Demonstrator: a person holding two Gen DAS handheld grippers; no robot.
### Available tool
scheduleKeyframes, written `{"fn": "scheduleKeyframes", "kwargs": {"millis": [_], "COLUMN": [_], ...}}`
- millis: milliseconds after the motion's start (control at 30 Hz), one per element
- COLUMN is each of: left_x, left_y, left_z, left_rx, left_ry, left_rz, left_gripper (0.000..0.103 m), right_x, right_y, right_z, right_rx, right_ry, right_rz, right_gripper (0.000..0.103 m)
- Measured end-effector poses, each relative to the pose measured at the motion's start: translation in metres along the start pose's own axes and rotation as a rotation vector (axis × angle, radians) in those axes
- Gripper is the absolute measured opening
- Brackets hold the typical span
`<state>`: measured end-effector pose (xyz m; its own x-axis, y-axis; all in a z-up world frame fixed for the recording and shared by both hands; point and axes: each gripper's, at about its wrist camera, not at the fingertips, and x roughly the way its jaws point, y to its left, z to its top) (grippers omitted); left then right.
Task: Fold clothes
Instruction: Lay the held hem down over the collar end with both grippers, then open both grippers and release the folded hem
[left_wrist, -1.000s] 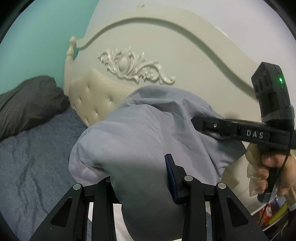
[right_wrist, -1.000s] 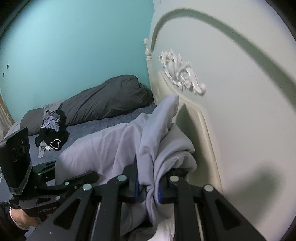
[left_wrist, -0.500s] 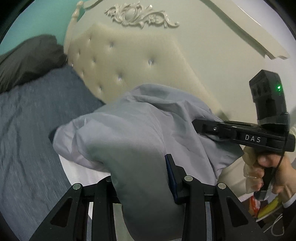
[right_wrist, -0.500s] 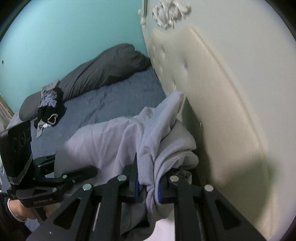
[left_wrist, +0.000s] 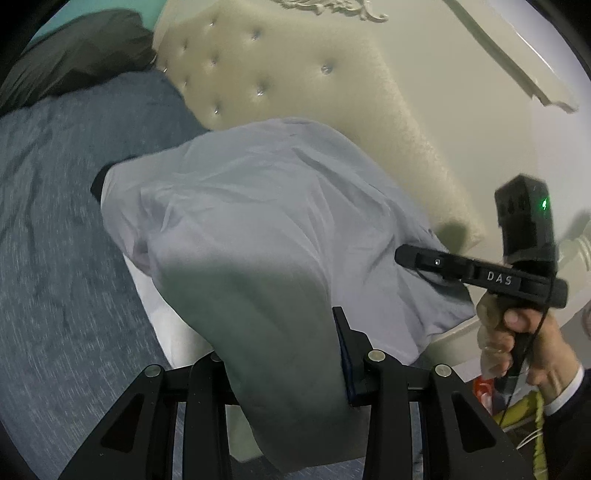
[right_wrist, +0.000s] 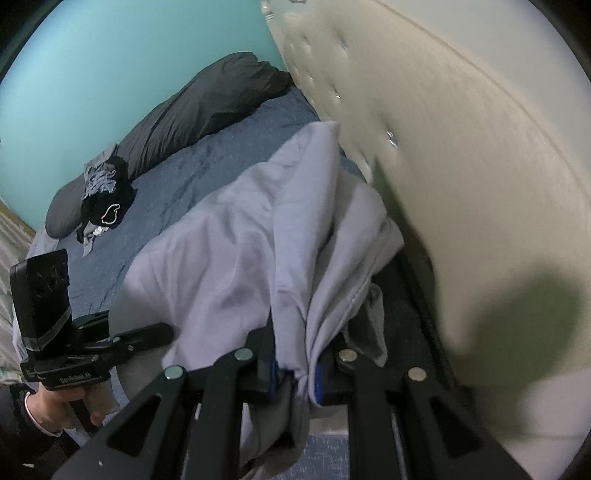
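Pale lilac cloth, a garment (left_wrist: 266, 221), is held bunched above the blue bedspread (left_wrist: 55, 258), close against a cream tufted headboard (left_wrist: 295, 66). "DAS" is lettered on the right gripper (right_wrist: 295, 373), whose jaws are pinched narrowly on a gathered fold; a thick wad is clamped by the left gripper (left_wrist: 280, 354). A dark pillow (right_wrist: 207, 107) and a heap of dark clothes (right_wrist: 105, 199) are seen beyond.

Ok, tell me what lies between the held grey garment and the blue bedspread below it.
Nothing visible does. Both the left gripper and right gripper grip the grey garment; the blue bedspread near it is bare, and the clothes pile sits far off.
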<state>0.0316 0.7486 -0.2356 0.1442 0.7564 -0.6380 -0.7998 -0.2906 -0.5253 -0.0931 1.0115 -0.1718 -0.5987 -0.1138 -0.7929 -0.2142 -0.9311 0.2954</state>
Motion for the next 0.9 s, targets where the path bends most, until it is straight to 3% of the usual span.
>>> {"fn": "scheduleKeyframes", "kwargs": {"millis": [267,433,600,633,900], "left_x": [-0.002,-0.004,-0.026,-0.03,-0.063], "left_y": [0.017,0.036,0.036,0.036,0.027], "left_z": [-0.022,-0.027,-0.027,-0.027,-0.016], "left_rx": [-0.087,-0.148,-0.096,-0.088,0.0], "left_ry": [0.039,0.057,0.037,0.033,-0.061], "left_rz": [-0.077,-0.125,-0.094,-0.088,0.016], "left_gripper": [0.042,0.052,0.054,0.054,0.054], "right_x": [0.008,0.023,0.022,0.021,0.005], "right_y": [-0.018,-0.024,-0.028,-0.027,-0.017], "right_z": [-0.012,-0.02,-0.027,-0.027,-0.028], "right_rx": [0.075,0.111,0.125,0.123,0.08], "right_ry": [0.031,0.031,-0.003,-0.01,-0.075], "right_rz": [0.059,0.08,0.108,0.105,0.027], "right_gripper": [0.013,0.014,0.017,0.022,0.029]}}
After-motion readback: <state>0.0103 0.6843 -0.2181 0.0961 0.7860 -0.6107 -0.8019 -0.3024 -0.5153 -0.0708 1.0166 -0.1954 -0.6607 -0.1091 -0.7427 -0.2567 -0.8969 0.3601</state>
